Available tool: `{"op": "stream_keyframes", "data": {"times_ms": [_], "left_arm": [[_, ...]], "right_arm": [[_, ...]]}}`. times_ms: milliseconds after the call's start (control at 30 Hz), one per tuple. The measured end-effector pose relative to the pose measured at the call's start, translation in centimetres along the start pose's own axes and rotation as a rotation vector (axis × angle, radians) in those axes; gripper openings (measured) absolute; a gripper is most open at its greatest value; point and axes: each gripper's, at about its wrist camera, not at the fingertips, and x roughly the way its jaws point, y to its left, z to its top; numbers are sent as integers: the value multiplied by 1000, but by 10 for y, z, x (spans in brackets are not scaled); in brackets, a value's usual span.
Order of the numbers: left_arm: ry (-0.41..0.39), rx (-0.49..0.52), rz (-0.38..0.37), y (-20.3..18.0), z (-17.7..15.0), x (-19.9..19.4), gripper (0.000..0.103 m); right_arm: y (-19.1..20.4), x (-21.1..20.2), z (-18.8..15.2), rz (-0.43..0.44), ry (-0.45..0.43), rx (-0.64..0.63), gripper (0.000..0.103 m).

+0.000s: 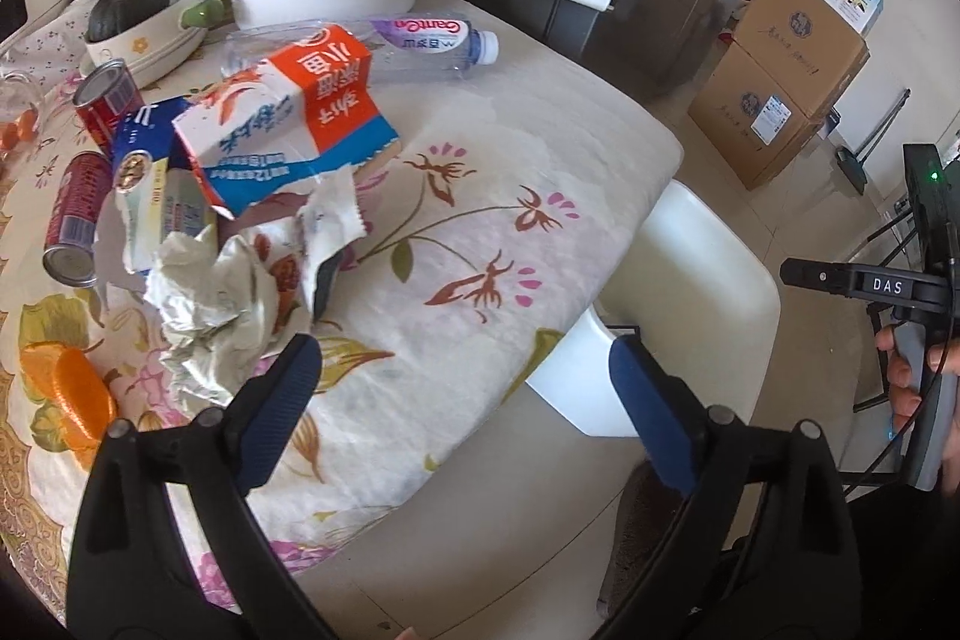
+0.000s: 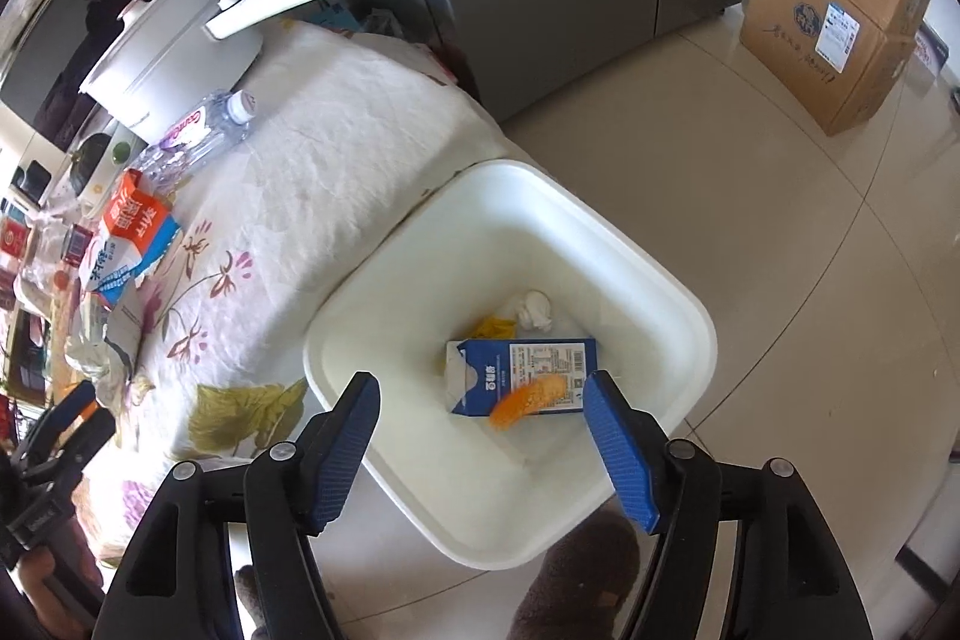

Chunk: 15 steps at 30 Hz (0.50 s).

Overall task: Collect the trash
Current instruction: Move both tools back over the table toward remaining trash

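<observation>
Orange peel [image 2: 528,400] is dropping into the white bin [image 2: 684,292], lower middle; right claw [image 2: 483,436] wide, empty. Left claw [image 1: 462,388], also wide, should pinch the crumpled tissue [image 1: 204,304] mid-left on the bench [image 1: 480,196].

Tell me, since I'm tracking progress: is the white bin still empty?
Not empty. The white bin holds a blue carton, an orange peel, a white wad and a yellow scrap.
</observation>
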Motion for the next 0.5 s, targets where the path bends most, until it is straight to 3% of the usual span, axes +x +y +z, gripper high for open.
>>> {"op": "stream_keyframes", "data": {"times_ms": [500], "left_arm": [[-48, -76, 99, 80, -29, -43, 101]], "right_arm": [[79, -3, 5, 37, -31, -74, 76]]}}
